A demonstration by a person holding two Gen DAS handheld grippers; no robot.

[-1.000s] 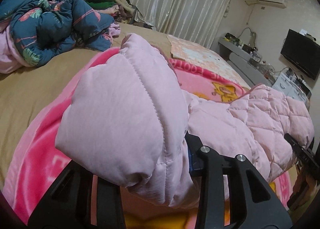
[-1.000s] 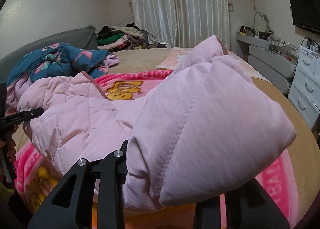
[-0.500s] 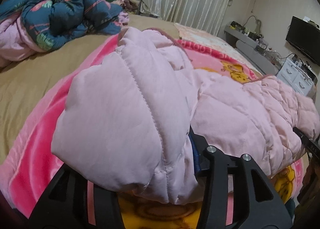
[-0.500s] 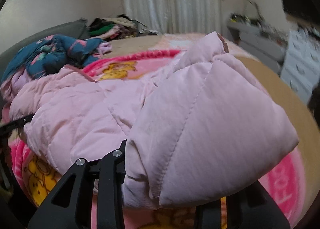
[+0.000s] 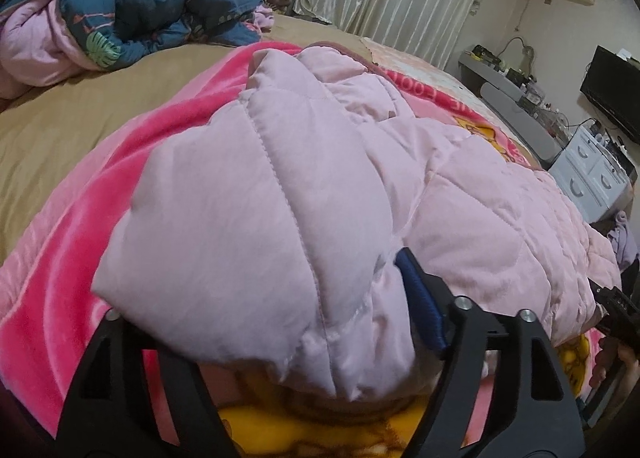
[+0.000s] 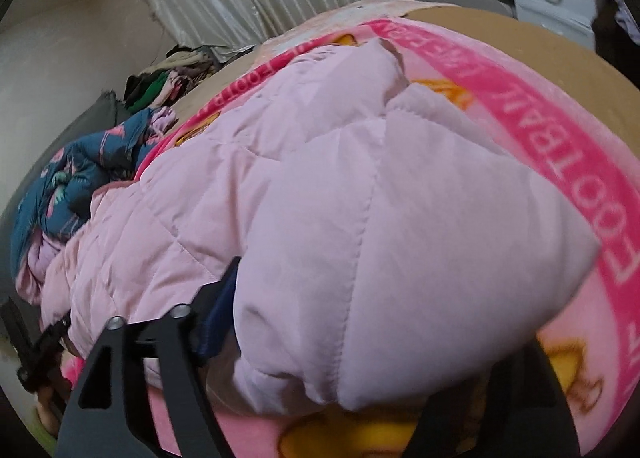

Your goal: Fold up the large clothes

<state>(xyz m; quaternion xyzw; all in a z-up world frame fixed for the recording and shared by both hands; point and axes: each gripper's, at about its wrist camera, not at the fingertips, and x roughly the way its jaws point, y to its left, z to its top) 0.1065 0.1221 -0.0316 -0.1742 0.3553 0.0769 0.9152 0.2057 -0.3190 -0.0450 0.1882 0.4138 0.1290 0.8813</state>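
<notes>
right tongs: jaws opening | pink quilted jacket between | on pink blanket

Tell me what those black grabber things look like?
Both are matte black. The left gripper has flat arms with triangle-shaped holes, shiny silver bolts and a ridged blue pad on one of its fingers. The right gripper looks the same: black arms with cutouts, silver bolts and a dark blue pad. No cables or markings show.

Both wrist cameras look down close over the pink jacket from opposite ends, right view rolled.
</notes>
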